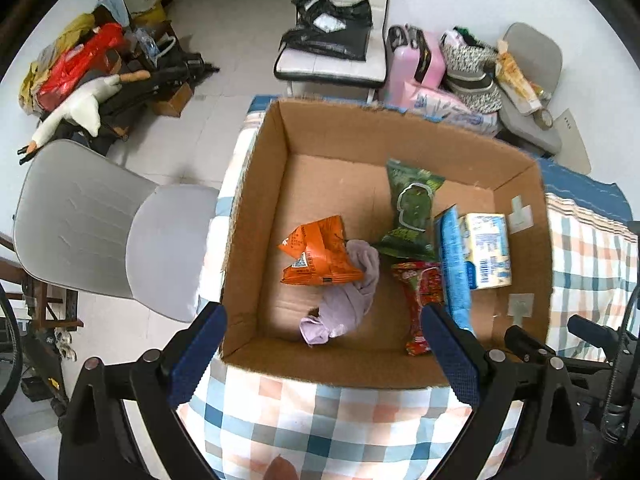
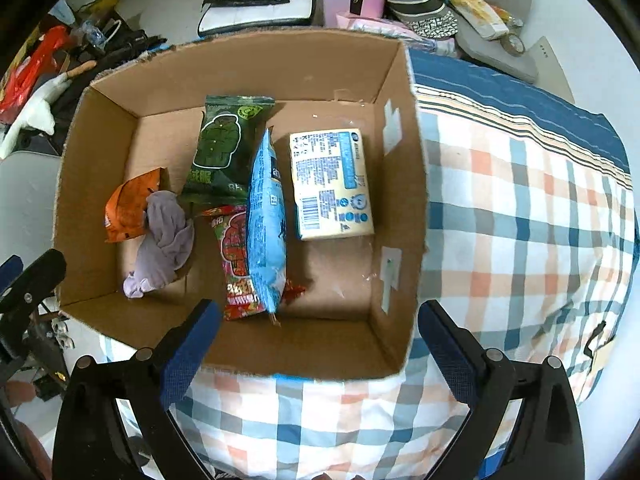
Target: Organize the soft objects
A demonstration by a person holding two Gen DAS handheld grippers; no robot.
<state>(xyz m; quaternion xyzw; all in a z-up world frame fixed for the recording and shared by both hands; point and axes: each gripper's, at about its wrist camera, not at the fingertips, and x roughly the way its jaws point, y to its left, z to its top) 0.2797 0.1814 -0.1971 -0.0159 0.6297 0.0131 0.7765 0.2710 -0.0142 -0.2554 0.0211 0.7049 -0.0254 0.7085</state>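
Both grippers, left [image 1: 324, 354] and right [image 2: 318, 350], above cardboard box [image 2: 400, 184] on checked bedding [image 2: 520, 220]; fingers spread wide, nothing between. Snack packets, purple cloth [image 2: 164, 240] (crumpled) inside box.

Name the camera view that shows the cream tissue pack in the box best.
Right wrist view: the cream tissue pack lies flat, its whole printed face unobstructed. In the left wrist view it looks smaller, its left edge hidden behind the upright blue packet.

Grey chair [image 1: 100, 232] nr bed, pink suitcase [image 1: 412, 64] & plush goose [image 1: 80, 108] on floor.
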